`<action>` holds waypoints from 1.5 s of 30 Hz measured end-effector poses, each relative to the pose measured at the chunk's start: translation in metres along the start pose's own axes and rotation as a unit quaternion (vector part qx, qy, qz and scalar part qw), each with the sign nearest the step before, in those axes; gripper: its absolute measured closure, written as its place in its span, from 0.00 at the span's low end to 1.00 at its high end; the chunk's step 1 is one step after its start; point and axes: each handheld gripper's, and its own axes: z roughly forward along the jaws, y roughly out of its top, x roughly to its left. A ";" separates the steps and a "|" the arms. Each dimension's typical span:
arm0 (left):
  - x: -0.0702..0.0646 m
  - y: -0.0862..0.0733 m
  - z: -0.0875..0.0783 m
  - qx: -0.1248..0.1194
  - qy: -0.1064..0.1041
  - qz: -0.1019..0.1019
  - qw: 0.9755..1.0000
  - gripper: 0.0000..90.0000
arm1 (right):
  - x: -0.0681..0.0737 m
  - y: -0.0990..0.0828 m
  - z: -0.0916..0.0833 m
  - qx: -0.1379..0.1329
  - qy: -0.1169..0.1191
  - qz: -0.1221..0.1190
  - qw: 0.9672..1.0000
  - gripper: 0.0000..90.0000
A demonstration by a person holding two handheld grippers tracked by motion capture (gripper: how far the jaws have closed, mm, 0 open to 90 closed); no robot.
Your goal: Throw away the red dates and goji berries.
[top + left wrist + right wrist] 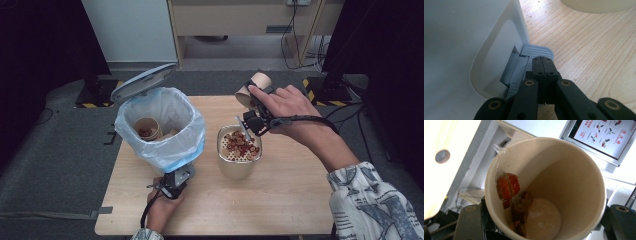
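The paper cup (254,88) is held tilted above the table (280,200), its mouth turned toward the person, just beyond a strainer bowl (239,155) holding red date slices (240,142). In the right gripper view the cup (564,187) shows a few red slices (507,186) clinging to its inner wall and wet residue at the bottom. The right tool (256,107) clamps the cup between its jaws, the right hand (285,107) raised with the wrist bent and the forearm reaching in from the lower right. The left tool (175,184) sits low at the foot of the white pedal bin (160,127), jaws closed together and resting on the grey pedal (536,52). The bin's lid (142,81) stands open, and another paper cup (147,128) lies inside its bag.
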 end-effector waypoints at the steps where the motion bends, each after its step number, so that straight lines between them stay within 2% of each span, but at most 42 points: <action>1: 0.000 0.000 0.000 0.000 0.000 0.000 1.000 0.99 | -0.003 -0.005 0.000 0.010 -0.006 0.011 1.000 0.36; 2: 0.000 0.000 0.000 0.000 0.000 0.000 1.000 0.99 | -0.006 -0.008 0.000 0.011 -0.010 0.024 1.000 0.36; 4: 0.000 0.000 0.000 0.000 0.000 -0.001 1.000 0.99 | -0.006 -0.009 0.000 0.017 -0.014 0.028 0.999 0.36; 6: 0.000 0.000 0.000 0.000 -0.001 -0.001 1.000 0.99 | 0.001 -0.001 0.001 0.010 -0.007 0.006 1.000 0.36; 7: 0.000 0.000 0.000 0.000 0.000 -0.001 1.000 0.99 | 0.007 0.005 0.002 0.003 0.001 -0.015 1.000 0.36; 9: 0.000 0.000 0.000 0.000 0.000 -0.001 1.000 0.99 | 0.012 0.009 0.005 0.004 0.005 -0.041 0.999 0.36; 10: 0.000 0.000 0.000 0.001 0.000 0.000 1.000 0.99 | 0.010 0.007 0.006 0.008 0.000 -0.027 1.000 0.36; 11: 0.000 0.000 0.000 0.000 0.000 0.000 1.000 0.99 | 0.006 0.003 0.006 0.014 -0.009 0.000 1.000 0.36; 12: 0.000 0.000 0.000 0.000 -0.001 -0.001 1.000 0.99 | 0.005 0.003 0.006 0.016 -0.012 0.000 1.000 0.36; 15: 0.000 0.000 0.000 0.001 -0.001 0.000 1.000 0.99 | 0.014 0.010 0.005 0.007 0.002 -0.037 0.999 0.36; 16: 0.000 0.000 0.000 0.001 -0.001 0.000 1.000 0.99 | 0.016 0.012 0.006 0.005 0.006 -0.038 0.999 0.36; 18: 0.000 0.000 0.000 0.001 0.000 0.000 1.000 0.99 | 0.015 0.011 0.006 0.006 0.004 -0.029 1.000 0.36; 20: 0.000 0.000 0.000 -0.001 0.000 0.000 1.000 0.99 | 0.012 0.007 0.006 0.005 0.001 -0.007 1.000 0.36; 22: 0.000 0.000 0.000 0.000 -0.001 0.000 1.000 0.99 | 0.011 0.005 0.005 0.005 0.000 -0.006 1.000 0.36; 26: 0.000 0.000 0.000 -0.001 0.000 0.000 1.000 0.99 | 0.010 0.000 0.004 0.002 0.002 0.014 1.000 0.36; 32: 0.000 0.000 0.000 -0.001 -0.001 0.001 1.000 0.99 | 0.013 -0.003 0.004 -0.007 0.017 0.071 0.997 0.36; 38: 0.000 0.000 0.000 0.001 -0.001 0.000 1.000 0.99 | 0.018 -0.005 0.007 -0.027 0.033 0.131 0.991 0.36; 40: 0.000 0.000 0.000 -0.001 -0.001 0.001 1.000 0.99 | 0.019 -0.006 0.008 -0.034 0.041 0.159 0.986 0.36; 43: 0.000 0.000 0.000 0.000 -0.001 0.000 1.000 0.99 | 0.021 -0.011 0.009 -0.049 0.054 0.209 0.975 0.36; 44: 0.000 0.000 0.000 0.000 -0.001 0.001 1.000 0.99 | 0.021 -0.012 0.010 -0.052 0.060 0.230 0.970 0.36; 45: 0.000 0.000 0.000 0.000 -0.001 0.000 1.000 0.99 | 0.022 -0.014 0.010 -0.056 0.063 0.244 0.966 0.36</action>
